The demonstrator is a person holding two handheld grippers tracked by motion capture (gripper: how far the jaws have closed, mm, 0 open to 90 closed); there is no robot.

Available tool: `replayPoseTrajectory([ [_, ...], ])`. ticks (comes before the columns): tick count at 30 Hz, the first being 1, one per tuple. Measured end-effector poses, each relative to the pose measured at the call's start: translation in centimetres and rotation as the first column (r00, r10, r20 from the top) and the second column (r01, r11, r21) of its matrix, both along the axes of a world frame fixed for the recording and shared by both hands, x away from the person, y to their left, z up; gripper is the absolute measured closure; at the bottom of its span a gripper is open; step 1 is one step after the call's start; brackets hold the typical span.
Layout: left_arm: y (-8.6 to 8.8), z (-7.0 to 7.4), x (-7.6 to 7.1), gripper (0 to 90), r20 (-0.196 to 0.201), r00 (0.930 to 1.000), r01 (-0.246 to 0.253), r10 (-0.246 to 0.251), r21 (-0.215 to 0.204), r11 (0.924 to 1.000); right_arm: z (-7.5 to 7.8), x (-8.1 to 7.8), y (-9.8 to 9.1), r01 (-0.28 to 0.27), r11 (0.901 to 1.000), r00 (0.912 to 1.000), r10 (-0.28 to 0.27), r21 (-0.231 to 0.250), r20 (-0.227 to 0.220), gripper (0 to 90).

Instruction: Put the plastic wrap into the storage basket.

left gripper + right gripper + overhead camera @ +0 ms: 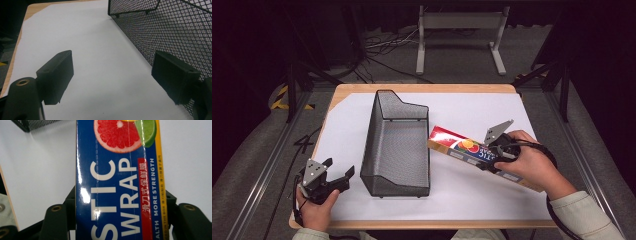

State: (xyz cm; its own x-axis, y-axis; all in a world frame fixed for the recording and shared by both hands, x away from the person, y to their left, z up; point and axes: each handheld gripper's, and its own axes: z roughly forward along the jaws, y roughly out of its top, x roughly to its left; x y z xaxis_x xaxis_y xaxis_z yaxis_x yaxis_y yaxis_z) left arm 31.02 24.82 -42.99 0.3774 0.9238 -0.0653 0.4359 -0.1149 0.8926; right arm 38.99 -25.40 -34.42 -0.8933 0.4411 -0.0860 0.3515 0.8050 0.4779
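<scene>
Item: plastic wrap box [472,151], clamped across its width by the right gripper [498,150], held just right of the mesh basket [396,145], far end at the basket's right rim. Status, as judged: box picked up; placing in the basket remains. Left gripper [332,181]: fingers [56,75] spread, holding nothing, just left of the basket's near corner. Clearance: bare tabletop [472,192] all round; basket open on top.
</scene>
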Motion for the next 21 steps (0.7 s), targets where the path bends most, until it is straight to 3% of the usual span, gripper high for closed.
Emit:
replayPoseTrajectory([
  [7,0.0,0.0,0.0,18.7,-0.002,1.0,0.005,-0.005,0.001,1.0,1.6,0.1,1.5,0.029,0.999,0.9995,-0.029,0.035,0.015,40.3],
  [15,-0.1,0.0,0.0,18.7,-0.002,1.0,0.005,-0.005,0.006,1.0,3.3,0.2,4.2,0.112,0.9908,0.9937,-0.112,0.075,-0.003,40.3],
  [18,-0.1,0.0,0.0,18.7,-0.002,1.0,0.005,-0.005,0.006,1.0,3.9,0.4,5.5,0.168,0.9811,0.9858,-0.167,0.096,-0.021,40.3],
  [21,0.0,0.0,0.0,18.8,-0.003,1.0,0.006,-0.006,0.007,1.0,4.5,0.3,7.1,0.252,0.9643,0.9677,-0.251,0.082,-0.027,40.6],
])
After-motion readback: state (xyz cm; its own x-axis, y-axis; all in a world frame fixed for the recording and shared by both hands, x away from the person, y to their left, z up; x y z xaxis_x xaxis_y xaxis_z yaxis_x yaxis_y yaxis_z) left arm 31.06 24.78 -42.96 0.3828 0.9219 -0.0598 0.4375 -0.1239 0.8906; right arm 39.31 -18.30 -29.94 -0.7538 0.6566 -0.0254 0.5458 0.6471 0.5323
